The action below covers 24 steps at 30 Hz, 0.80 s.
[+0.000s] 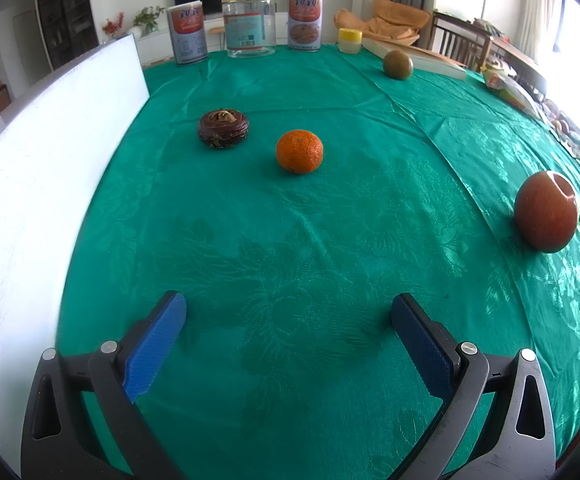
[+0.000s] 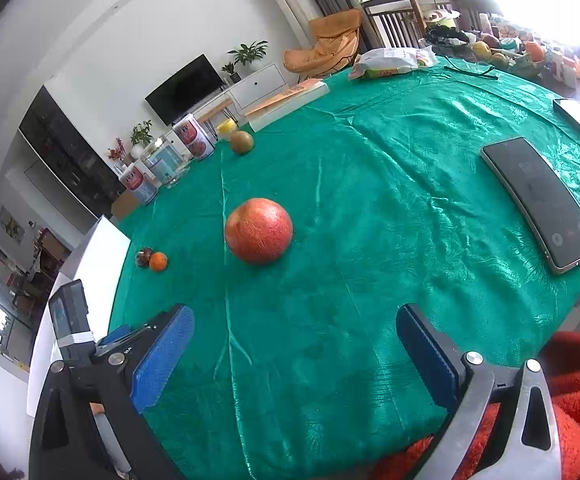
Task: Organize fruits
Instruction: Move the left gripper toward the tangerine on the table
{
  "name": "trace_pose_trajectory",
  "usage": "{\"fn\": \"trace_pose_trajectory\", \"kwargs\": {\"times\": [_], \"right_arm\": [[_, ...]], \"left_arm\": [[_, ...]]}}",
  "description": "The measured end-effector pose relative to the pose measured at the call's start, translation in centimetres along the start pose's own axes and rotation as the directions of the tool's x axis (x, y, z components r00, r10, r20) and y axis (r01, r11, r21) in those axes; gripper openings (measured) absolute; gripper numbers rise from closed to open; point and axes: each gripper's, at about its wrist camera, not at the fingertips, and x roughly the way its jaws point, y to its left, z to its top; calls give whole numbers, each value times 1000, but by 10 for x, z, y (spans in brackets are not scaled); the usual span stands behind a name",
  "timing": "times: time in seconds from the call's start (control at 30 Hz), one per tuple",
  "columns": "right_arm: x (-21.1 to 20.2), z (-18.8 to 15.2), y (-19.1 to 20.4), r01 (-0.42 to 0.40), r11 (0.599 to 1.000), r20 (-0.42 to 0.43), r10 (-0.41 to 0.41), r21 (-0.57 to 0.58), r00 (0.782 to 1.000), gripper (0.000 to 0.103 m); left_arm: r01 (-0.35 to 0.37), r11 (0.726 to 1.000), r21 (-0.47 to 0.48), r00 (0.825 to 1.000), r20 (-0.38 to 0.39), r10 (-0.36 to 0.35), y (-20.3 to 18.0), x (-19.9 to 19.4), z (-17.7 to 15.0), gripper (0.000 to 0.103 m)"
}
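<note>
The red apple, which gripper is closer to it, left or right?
Right. The red apple sits just ahead of the open right gripper, slightly left of its centre line. From the open left gripper, it lies far off to the right and further ahead.

Each wrist camera looked steeply down past its own fingers at the near green tablecloth; both views shared the red apple.

Both tongs: black arms, ribbed blue pads, silver screws.
</note>
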Motion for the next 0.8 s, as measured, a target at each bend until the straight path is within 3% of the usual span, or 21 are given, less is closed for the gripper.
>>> {"fn": "trace_pose_trajectory", "kwargs": {"times": [0.1, 0.17, 0.23, 0.3, 0.43, 0.5, 0.6, 0.63, 0.67, 0.7, 0.8], "right_arm": [[2, -5, 2, -5, 1000, 37, 6, -29, 999, 101], [20, -6, 1, 5, 1000, -16, -6, -28, 1000, 101], [30, -1, 3, -15, 999, -41, 14, -32, 999, 101], [33, -2, 6, -17, 998, -35, 15, -59, 999, 101], [41, -1, 7, -58, 997, -59, 55, -51, 997, 101], [40, -1, 7, -72, 996, -53, 69, -46, 996, 101], [41, -1, 5, -91, 995, -57, 89, -33, 994, 101], [42, -1, 5, -97, 995, -58, 95, -26, 994, 101], [43, 0, 4, -101, 995, -60, 99, -20, 993, 101], [44, 0, 4, -104, 994, -65, 102, -17, 993, 101], [47, 0, 4, -109, 994, -74, 109, -9, 991, 101]], "left_arm": [[41, 999, -8, 999, 10, -41, 3, -3, -1, 102], [159, 986, -42, 987, 22, -158, 13, -8, 4, 101], [205, 976, -77, 977, 72, -199, 19, -13, 16, 101], [172, 983, -60, 981, 105, -165, 15, -12, 35, 101], [58, 997, 52, 995, 74, -62, -11, 18, 68, 100], [-15, 994, 106, 998, 62, 9, -22, 35, 73, 100], [-37, 992, 120, 997, 68, 29, -26, 45, 73, 99], [-33, 992, 123, 998, 61, 26, -26, 47, 73, 95], [-26, 992, 122, 998, 57, 19, -24, 47, 73, 81], [-5, 993, 116, 999, 53, -1, -23, 48, 73, 74], [30, 996, 81, 998, 44, -33, -17, 50, 76, 65]]}}
